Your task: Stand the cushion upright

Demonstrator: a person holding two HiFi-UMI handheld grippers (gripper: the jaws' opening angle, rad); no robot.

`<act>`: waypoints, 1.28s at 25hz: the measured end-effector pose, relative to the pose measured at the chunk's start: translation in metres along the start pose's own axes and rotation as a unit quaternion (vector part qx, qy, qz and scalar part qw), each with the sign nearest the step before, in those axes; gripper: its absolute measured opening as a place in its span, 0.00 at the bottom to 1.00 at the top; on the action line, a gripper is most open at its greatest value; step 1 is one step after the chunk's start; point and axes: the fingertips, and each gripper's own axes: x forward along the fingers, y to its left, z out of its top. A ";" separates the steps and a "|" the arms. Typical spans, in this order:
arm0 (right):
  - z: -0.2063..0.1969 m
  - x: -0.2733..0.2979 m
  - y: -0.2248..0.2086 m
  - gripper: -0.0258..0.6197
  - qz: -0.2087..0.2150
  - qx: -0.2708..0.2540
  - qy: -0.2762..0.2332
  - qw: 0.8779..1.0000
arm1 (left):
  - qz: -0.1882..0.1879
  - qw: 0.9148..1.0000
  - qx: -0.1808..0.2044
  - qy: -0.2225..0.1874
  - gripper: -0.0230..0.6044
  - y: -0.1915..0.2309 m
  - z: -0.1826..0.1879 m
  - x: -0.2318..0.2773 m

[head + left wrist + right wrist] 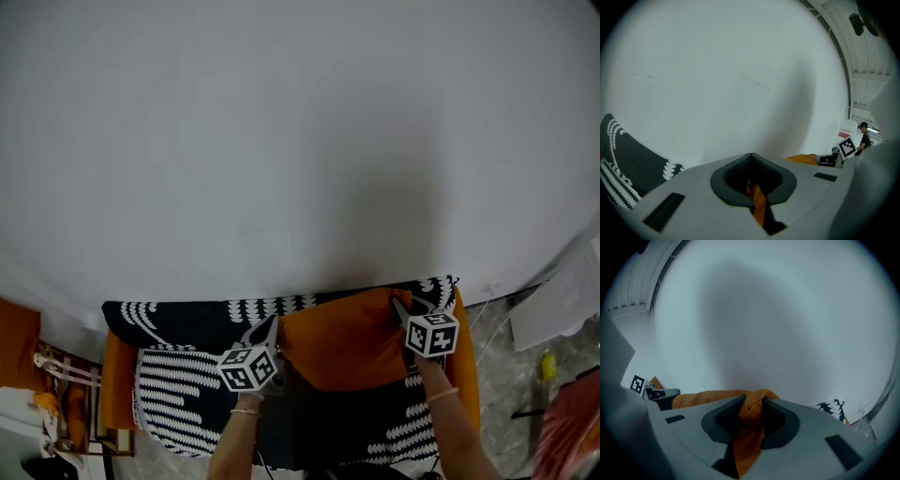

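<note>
An orange cushion [342,349] rests on a sofa with a black-and-white patterned cover [178,380], its top edge against the white wall. My left gripper [274,324] is shut on the cushion's upper left corner. In the left gripper view, a strip of orange fabric [758,206] is pinched between the closed jaws of that gripper [751,157]. My right gripper [399,306] is shut on the upper right corner. The right gripper view shows bunched orange cloth [751,420] pressed between the pads of that gripper [753,398]. Both grippers sit level with each other at the cushion's top edge.
The white wall [281,141] fills the space straight ahead. A wooden rack [70,394] stands left of the sofa. On the right lie a pale floor with a yellow object [547,364] and a red item [574,433]. A person [865,136] stands far off.
</note>
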 end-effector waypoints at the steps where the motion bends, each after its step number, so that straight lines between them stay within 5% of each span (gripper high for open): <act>1: 0.002 0.007 -0.004 0.19 -0.002 0.007 0.003 1.000 | 0.001 1.000 0.002 0.000 0.07 0.002 0.002 0.008; 12: 0.015 0.044 -0.044 0.22 -0.026 0.112 -0.020 0.993 | 0.003 0.999 0.033 0.011 0.07 0.000 0.015 0.063; 23: 0.031 0.035 -0.059 0.33 -0.021 0.234 -0.059 0.970 | -0.002 0.999 0.031 0.017 0.07 -0.014 0.006 0.046; 28: 0.036 0.023 -0.055 0.38 -0.026 0.248 -0.087 0.964 | -0.007 0.999 0.035 0.022 0.07 -0.019 -0.001 0.027; 32: 0.049 0.009 -0.042 0.38 -0.034 0.172 -0.112 0.978 | -0.009 0.999 0.037 0.019 0.07 -0.022 -0.001 0.015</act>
